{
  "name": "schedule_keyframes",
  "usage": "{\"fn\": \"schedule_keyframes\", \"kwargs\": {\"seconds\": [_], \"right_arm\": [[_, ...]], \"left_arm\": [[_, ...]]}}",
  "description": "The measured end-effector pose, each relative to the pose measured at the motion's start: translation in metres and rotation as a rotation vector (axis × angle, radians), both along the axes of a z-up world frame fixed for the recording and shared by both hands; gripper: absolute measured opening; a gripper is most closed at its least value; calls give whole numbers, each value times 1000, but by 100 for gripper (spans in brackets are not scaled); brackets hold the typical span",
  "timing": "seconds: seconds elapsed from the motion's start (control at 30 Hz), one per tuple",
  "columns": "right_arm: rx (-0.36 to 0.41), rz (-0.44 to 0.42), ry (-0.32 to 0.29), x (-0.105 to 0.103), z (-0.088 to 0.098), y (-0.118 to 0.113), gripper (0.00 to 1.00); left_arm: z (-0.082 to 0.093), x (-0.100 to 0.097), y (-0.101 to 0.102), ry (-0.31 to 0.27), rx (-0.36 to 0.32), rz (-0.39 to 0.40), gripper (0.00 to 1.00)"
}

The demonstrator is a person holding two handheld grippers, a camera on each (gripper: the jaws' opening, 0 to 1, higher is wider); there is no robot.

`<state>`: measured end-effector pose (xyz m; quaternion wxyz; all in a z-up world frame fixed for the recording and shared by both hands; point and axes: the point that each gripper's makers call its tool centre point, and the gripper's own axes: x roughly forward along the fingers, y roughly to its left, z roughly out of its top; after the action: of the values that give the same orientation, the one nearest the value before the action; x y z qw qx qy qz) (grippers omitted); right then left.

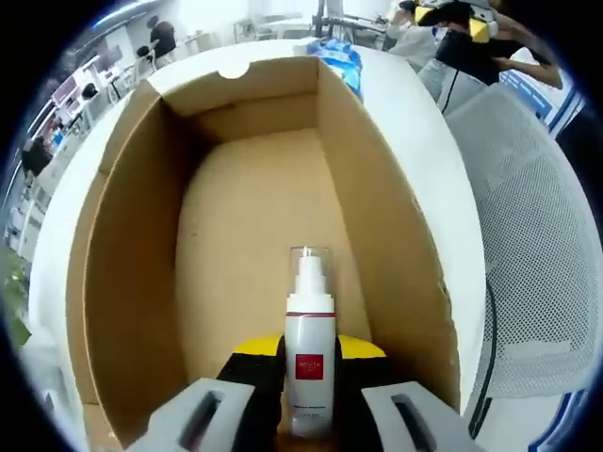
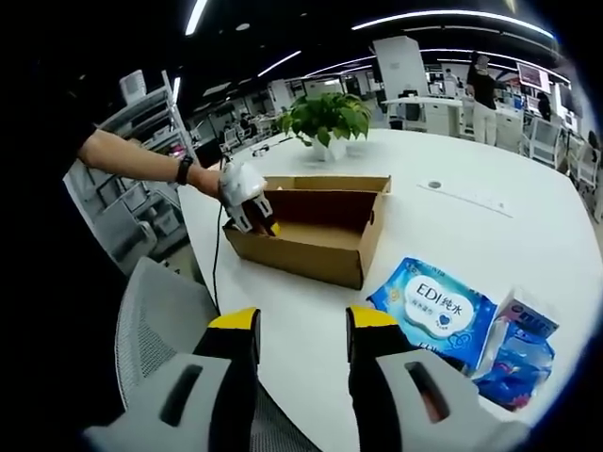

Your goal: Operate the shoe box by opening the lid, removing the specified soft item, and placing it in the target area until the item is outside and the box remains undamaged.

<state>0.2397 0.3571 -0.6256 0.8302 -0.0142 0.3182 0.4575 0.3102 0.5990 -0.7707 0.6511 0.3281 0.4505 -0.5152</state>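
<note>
Hidden and cut-off bits
We can't see the spray bottle's (image 1: pixel 310 363) base behind the jaws; its label text is too small.

Open office: white table (image 2: pixel 490 217), potted plant (image 2: pixel 325 118), mesh chair (image 1: pixel 537 245), ceiling strip lights (image 2: pixel 443 15).

The left claw (image 1: pixel 309 395) is down inside the open brown shoe box (image 1: pixel 132 282). Its two jaws squeeze a white spray bottle (image 1: pixel 309 353) with a red label and a clear cap. The bottle stands upright. The box sits on a white bench (image 1: pixel 424 141). A blue pack (image 1: pixel 341 58) lies just past the box. A mesh chair (image 1: pixel 537 254) is beside the bench.
</note>
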Motion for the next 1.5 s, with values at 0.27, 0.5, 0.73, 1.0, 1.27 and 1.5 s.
{"fn": "schedule_keyframes", "kwargs": {"seconds": [0.27, 0.5, 0.73, 1.0, 1.27, 1.5], "right_arm": [[3, 9, 8, 9, -6, 11, 29], [41, -3, 43, 16, -6, 20, 30], [77, -27, 88, 23, -7, 30, 31], [184, -66, 118, 40, 8, 54, 31], [295, -77, 156, 49, 22, 70, 35], [382, -91, 183, 54, 37, 74, 36]], "left_arm": [[20, 8, -9, -80, -37, -5, 19], [42, 20, -22, -201, -32, -83, 19], [71, 24, -49, -300, -57, -156, 19], [117, 23, -88, -415, -120, -234, 19], [159, 10, -130, -535, -168, -360, 19], [184, -1, -154, -585, -214, -414, 19]]}}
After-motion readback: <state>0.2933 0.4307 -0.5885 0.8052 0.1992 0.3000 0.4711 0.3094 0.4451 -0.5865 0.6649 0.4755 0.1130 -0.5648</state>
